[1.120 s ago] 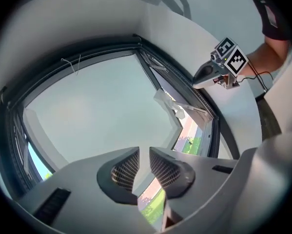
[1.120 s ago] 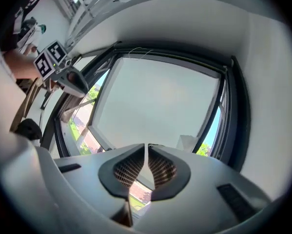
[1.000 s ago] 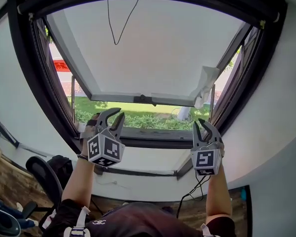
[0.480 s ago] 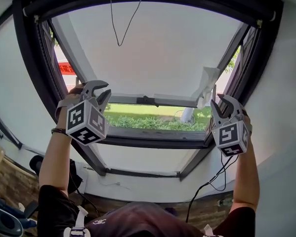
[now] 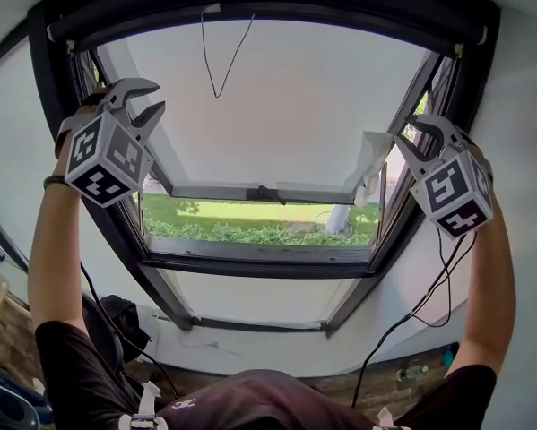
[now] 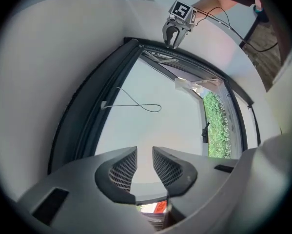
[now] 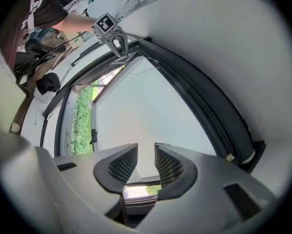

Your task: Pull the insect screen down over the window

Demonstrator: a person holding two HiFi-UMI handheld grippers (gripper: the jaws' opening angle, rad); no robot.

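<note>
insect screen of pale matt mesh — window frame of dark, smooth metal.

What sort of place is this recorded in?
Indoors, probably a home or office room, right at a big dark-framed window. Its pale screen is drawn partway down, and a sunny lawn shows outside.

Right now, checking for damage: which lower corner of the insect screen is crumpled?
The right lower corner: its material hangs bunched, while the left corner lies flat.

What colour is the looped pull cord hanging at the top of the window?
Black; the pull cord shows best in the head view.
</note>
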